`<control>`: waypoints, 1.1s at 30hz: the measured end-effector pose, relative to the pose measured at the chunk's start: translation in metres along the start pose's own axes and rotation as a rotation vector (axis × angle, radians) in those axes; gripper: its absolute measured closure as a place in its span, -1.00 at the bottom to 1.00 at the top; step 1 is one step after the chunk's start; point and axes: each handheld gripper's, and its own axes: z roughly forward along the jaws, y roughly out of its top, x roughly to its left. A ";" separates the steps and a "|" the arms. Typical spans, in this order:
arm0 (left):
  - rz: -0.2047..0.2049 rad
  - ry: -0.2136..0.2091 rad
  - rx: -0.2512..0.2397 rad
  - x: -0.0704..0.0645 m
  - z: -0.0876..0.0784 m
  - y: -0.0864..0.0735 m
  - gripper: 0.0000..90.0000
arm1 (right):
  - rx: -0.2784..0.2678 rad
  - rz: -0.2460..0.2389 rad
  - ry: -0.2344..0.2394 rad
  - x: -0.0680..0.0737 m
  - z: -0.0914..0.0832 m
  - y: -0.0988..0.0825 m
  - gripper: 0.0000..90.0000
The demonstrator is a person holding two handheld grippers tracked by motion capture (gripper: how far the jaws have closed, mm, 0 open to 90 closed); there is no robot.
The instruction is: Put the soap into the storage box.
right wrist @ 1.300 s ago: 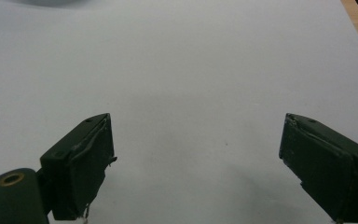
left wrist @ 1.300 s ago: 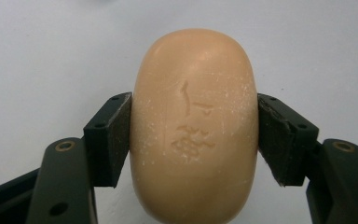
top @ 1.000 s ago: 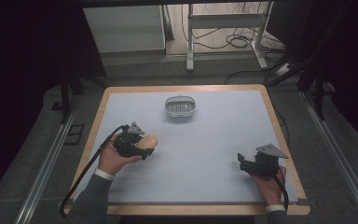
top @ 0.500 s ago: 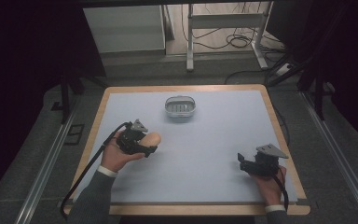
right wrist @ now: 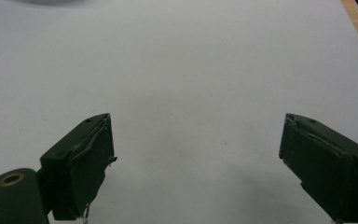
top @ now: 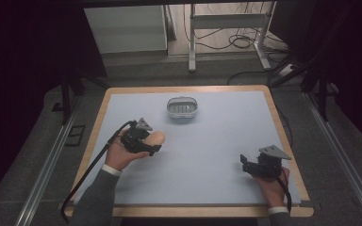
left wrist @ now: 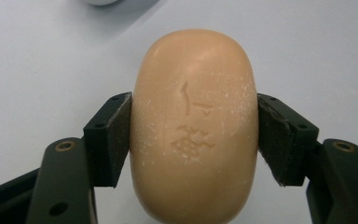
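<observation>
Clamping the soap (left wrist: 193,126), the left claw (top: 152,142) faces an apparently unobstructed dish (top: 182,108); right claw (right wrist: 196,163) gapes empty.

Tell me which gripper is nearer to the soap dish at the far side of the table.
Left. The left gripper, shut on the soap bar, sits just short of the soap dish; the right gripper rests open near the table's near right corner.

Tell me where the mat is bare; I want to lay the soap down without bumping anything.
The table mat is mostly bare: the wide middle stretch between the left gripper holding the soap and the open right gripper, plus the far-right area beside the soap dish. It is crowded only at the dish and around each hand.
</observation>
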 end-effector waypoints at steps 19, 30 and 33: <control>0.003 -0.006 -0.013 0.003 0.004 0.011 -0.26 | 0.002 0.002 -0.002 0.000 0.000 0.000 -0.78; 0.008 0.006 -0.023 0.007 0.003 0.021 -0.26 | 0.002 0.005 -0.005 0.000 0.000 0.000 -0.78; 0.009 -0.002 -0.027 0.008 0.003 0.023 -0.26 | 0.002 0.005 -0.005 0.000 0.000 0.000 -0.78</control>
